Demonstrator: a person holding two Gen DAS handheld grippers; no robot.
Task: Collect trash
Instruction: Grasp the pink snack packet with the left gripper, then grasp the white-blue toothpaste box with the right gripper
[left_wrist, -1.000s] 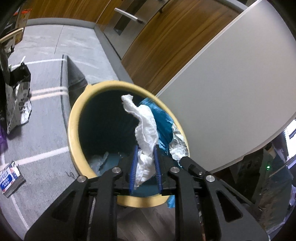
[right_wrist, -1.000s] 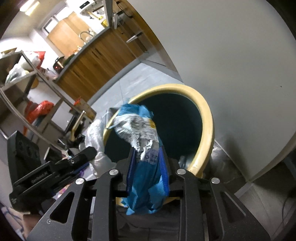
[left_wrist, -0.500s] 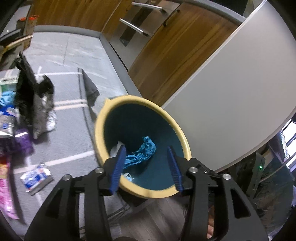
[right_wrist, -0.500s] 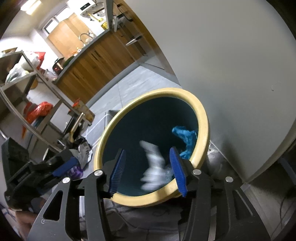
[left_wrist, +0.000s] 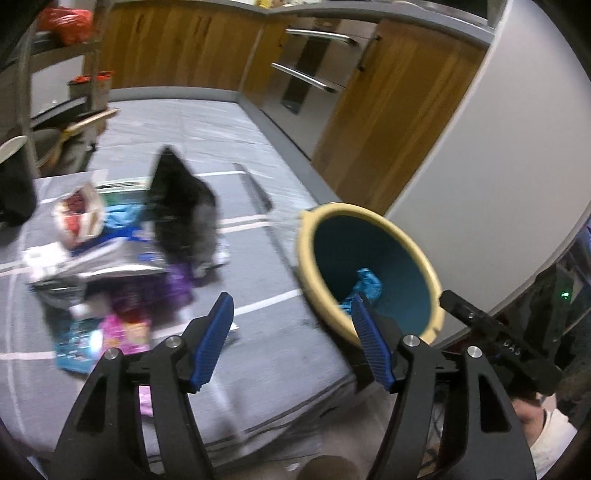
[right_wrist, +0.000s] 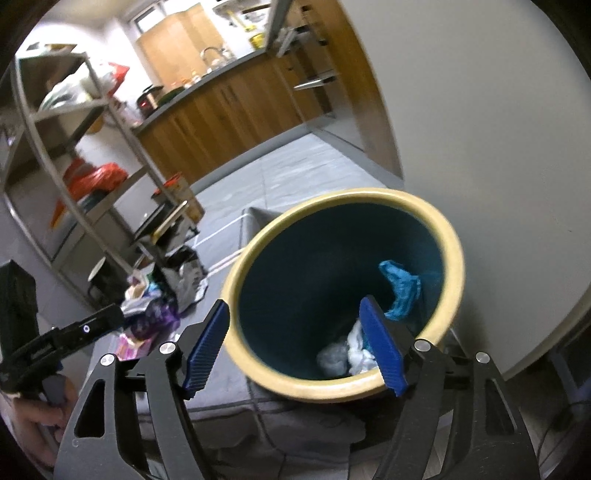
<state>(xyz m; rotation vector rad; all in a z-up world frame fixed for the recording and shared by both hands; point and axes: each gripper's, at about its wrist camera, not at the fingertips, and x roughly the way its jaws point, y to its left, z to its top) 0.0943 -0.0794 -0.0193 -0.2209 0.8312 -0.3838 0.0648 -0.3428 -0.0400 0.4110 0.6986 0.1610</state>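
Looking through the left wrist view first, our left gripper (left_wrist: 291, 328) has its jaws spread wide and empty, hanging over the grey mat (left_wrist: 229, 147) between the trash pile (left_wrist: 110, 258) and the bin (left_wrist: 369, 273). That pile is mostly crinkly wrappers and a black bag (left_wrist: 184, 210), so light, floppy and a bit slick, we'd guess; best to pinch a bunched fold, not a flat face.

Over on the right wrist view, our right gripper (right_wrist: 295, 343) is wide and empty too, right above the bin's rim. A blue wrapper (right_wrist: 400, 288) and white tissue (right_wrist: 354, 347) sit inside.
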